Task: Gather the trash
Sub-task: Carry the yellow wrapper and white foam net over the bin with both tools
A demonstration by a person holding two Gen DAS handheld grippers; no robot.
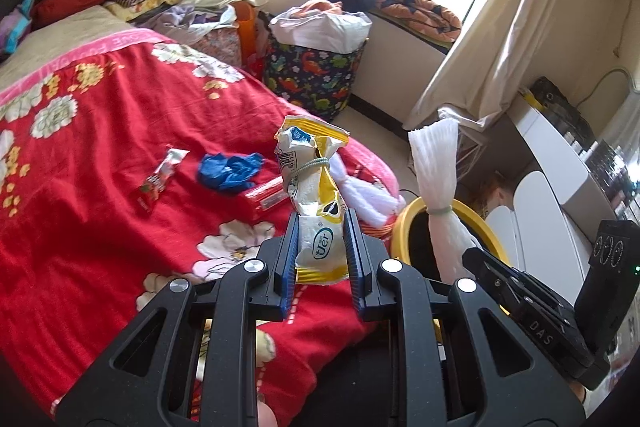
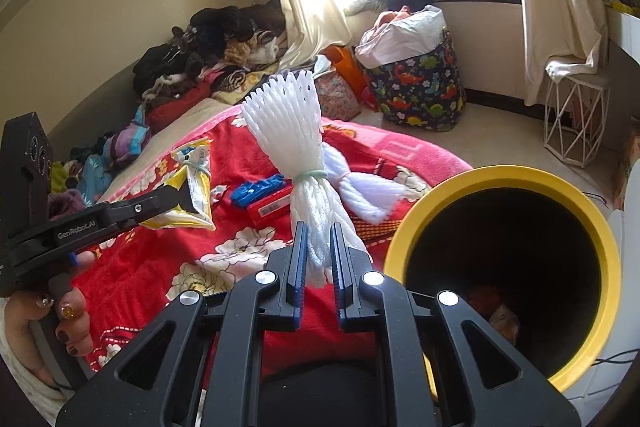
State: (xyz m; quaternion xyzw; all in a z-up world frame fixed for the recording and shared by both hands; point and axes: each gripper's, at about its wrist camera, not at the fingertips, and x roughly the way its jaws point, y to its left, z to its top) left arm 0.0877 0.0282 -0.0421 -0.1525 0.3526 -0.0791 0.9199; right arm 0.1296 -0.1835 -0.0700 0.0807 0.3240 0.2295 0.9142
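holding trash upright above the red blanket (image 1: 120, 147)
left gripper (image 1: 320, 243) clamps the yellow wrapper (image 1: 316, 187), right gripper (image 2: 318, 255) clamps the white foam net (image 2: 296, 131), both long axes pointing up.

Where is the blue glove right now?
The blue glove lies crumpled on the red blanket, in the left wrist view between a small red wrapper on its left and a red box on its right.

The right tool (image 2: 319, 259) grips a white foam net bundle (image 2: 298, 139) upright, beside the yellow-rimmed bin (image 2: 516, 179). At left, the left tool (image 2: 176, 197) pinches a yellow-white wrapper (image 2: 192, 183) above the red floral bed (image 2: 160, 259).
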